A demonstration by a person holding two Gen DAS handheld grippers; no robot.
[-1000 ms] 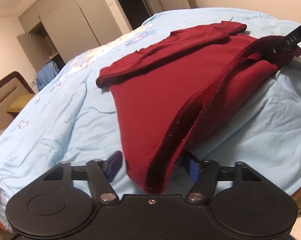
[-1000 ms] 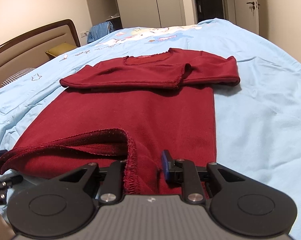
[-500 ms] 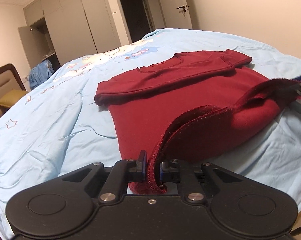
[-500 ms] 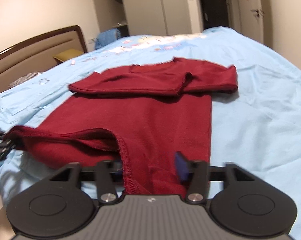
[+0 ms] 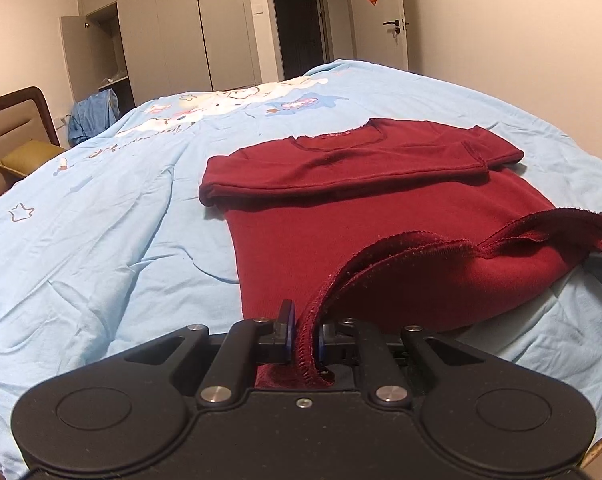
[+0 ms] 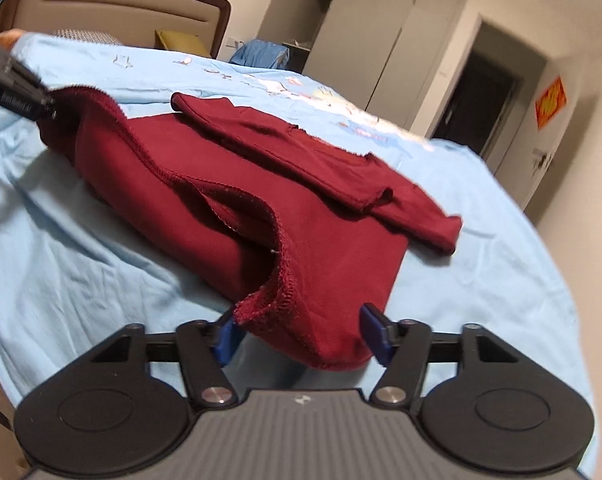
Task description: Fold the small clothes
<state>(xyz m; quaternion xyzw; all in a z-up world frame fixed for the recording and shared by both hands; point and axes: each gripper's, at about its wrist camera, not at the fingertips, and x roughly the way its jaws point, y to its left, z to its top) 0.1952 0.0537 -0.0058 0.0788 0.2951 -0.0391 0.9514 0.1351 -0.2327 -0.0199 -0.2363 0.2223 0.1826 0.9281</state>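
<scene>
Your left claw [image 5: 304,338] is pinched tight on the hem of the red top [image 5: 381,216], near its left bottom corner, w/ the hem edge bunched up between the pads. Your right claw [image 6: 303,334] sits at the other bottom corner: jaws closing, hem cloth between them, but the pads don't look to be pressing it yet, so no real grip on that side.

The top lies on the light blue bed sheet [image 5: 101,220], neck end away from you. Both sleeves [image 5: 341,168] are already folded across the chest, so that part looks done. The hem is lifted off the bed at both corners, sagging in the middle.

Left to do, as I judge it: get the right side clamped, carry the hem up toward the neckline to fold the body in half, lay it flat, smooth it. Roughly halfway through this piece.
</scene>
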